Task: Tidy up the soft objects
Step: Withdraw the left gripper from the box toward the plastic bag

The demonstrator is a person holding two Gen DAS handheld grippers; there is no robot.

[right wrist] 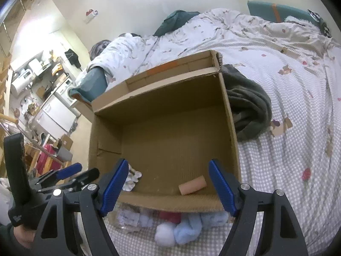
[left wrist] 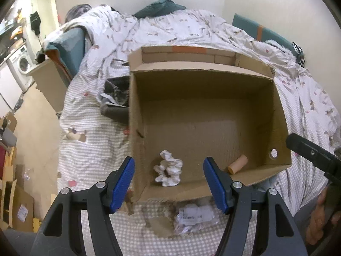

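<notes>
An open cardboard box lies on the bed and also shows in the right wrist view. Inside it lie a white scrunchie, partly seen in the right wrist view, and a peach foam roller. My left gripper is open and empty, above the box's near edge over the scrunchie. My right gripper is open and empty above the near edge. In front of the box lie a clear bag, a white pom-pom, a light blue fluffy item and a red item.
The bed has a checked and floral cover. A dark grey cloth lies right of the box in the right wrist view, and dark clothes lie beside it in the left wrist view. Teal pillows sit at the wall. Floor clutter and a washing machine are at left.
</notes>
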